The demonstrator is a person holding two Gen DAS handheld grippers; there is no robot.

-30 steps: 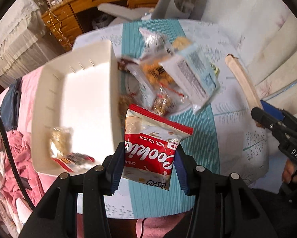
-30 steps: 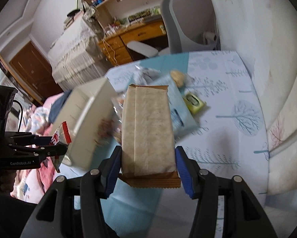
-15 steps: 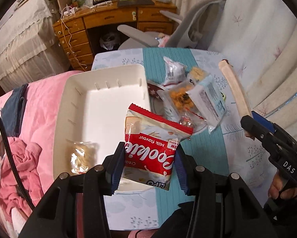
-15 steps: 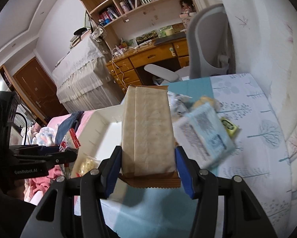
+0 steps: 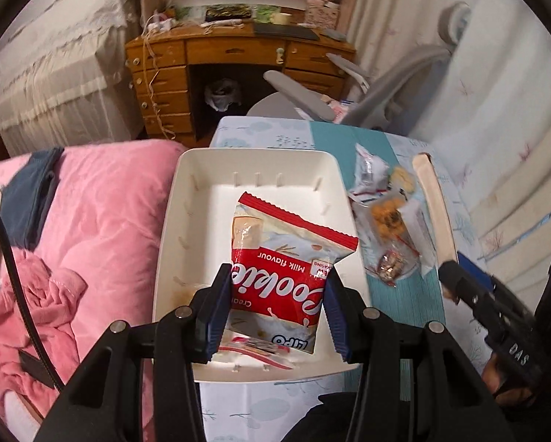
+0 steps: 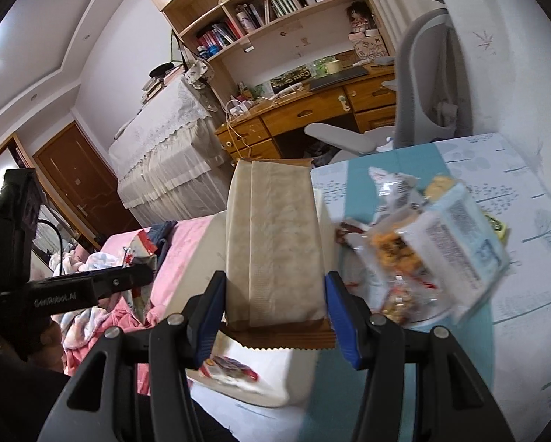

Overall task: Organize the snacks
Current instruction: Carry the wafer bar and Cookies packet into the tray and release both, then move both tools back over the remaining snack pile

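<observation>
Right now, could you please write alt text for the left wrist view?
The left tongs grip a red-and-white cookie packet above a white tray holding a few snacks. More wrapped snacks lie piled on the table beside it.

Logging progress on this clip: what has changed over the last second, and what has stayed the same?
Both hands carried their loads from beside the snack pile over toward the white bin. The red cookie packet in the left gripper now hangs over the bin's inside. The tan packet in the right gripper now sits in front of the bin. Nothing was released; both grips and the pile are unchanged.
</observation>
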